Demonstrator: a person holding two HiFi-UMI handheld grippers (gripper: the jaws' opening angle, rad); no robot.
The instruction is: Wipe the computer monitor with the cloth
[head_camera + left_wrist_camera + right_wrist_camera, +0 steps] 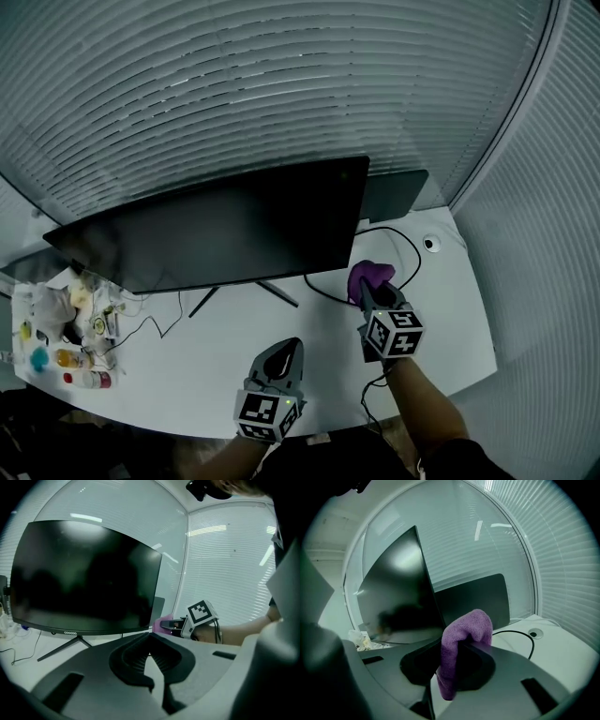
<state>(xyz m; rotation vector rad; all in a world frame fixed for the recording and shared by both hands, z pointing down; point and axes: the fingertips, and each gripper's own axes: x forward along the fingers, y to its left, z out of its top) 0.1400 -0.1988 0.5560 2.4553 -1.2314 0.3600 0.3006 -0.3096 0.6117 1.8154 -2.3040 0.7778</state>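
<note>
A wide black monitor [225,230] stands on the white desk [450,309], its dark screen [84,578] facing me. My right gripper [373,286] is shut on a purple cloth [367,277] just off the monitor's lower right corner; the cloth [461,648] drapes over its jaws, a short way from the screen's right edge [426,588]. My left gripper [281,359] hovers low in front of the monitor stand [248,292], its jaws closed with nothing between them [157,677]. In the left gripper view the right gripper [176,624] and the cloth [161,622] show beside the screen.
A second dark panel [394,192] stands behind the monitor at the right. A black cable [398,248] loops over the desk near a round grommet [430,244]. Small bottles and clutter [66,333] crowd the desk's left end. Window blinds [281,84] run behind.
</note>
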